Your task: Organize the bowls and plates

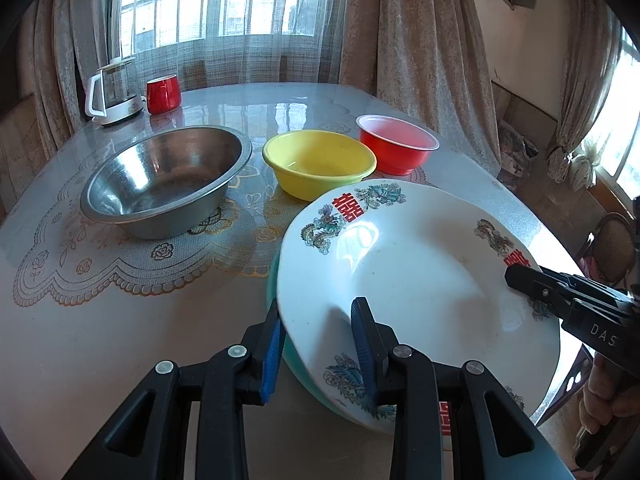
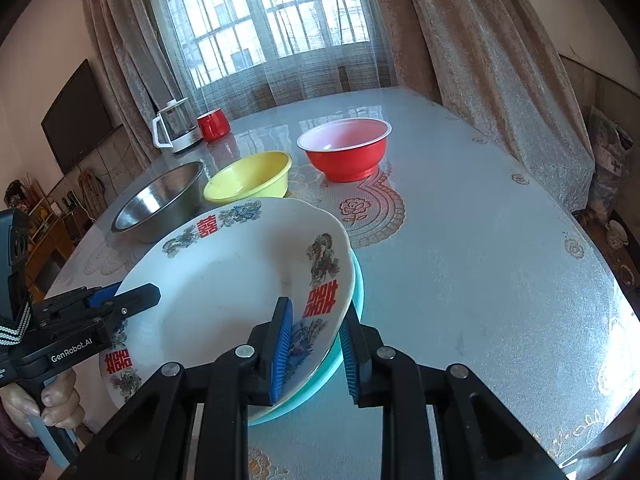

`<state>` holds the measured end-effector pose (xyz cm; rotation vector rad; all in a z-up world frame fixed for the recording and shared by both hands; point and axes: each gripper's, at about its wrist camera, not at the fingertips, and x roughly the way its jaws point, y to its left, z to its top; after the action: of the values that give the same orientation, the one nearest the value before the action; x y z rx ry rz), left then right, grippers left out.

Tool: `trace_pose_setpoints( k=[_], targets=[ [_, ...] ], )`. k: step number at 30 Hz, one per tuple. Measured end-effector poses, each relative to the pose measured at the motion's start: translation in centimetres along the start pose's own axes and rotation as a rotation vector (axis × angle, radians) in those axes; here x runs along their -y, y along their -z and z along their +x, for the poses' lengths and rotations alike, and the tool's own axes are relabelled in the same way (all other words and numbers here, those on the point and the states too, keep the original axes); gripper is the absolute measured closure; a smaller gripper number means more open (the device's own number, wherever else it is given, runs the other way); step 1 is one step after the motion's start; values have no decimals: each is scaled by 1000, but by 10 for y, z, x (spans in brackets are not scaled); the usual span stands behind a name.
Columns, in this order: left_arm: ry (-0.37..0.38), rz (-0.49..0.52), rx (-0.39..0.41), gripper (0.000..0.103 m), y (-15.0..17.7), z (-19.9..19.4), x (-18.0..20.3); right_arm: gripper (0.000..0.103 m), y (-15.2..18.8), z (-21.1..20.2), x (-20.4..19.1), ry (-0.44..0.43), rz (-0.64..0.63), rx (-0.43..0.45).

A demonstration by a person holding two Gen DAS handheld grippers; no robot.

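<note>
Stacking step: both grippers hold the white plate [image 1: 420, 264] by opposite rims, left gripper [image 1: 320, 344] and right gripper [image 2: 316, 344] with jaws narrow on it. Plate sits tilted over the teal plate [image 2: 358, 280] on the worktop [image 2: 480, 240]. Next, likely: level, lower, then release.

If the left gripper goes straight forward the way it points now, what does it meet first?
The left gripper already straddles the rim of the white decorated ceramic plate, so it would push into that plate at once. The yellow plastic bowl lies beyond.
</note>
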<state>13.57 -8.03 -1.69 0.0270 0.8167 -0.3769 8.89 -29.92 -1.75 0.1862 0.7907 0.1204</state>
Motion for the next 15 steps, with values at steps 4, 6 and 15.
trace_pose_setpoints(
  k=[4,6,15],
  targets=[
    [-10,-3,6,70,-1,1,0,80,-1,3,-1,21,-9,8],
    [-24,-2,17,70,0,2,1,79,0,4,-2,29,-9,16],
    [-15,-19,32,69,4,-2,-2,79,3,6,1,12,16,23]
  ],
)
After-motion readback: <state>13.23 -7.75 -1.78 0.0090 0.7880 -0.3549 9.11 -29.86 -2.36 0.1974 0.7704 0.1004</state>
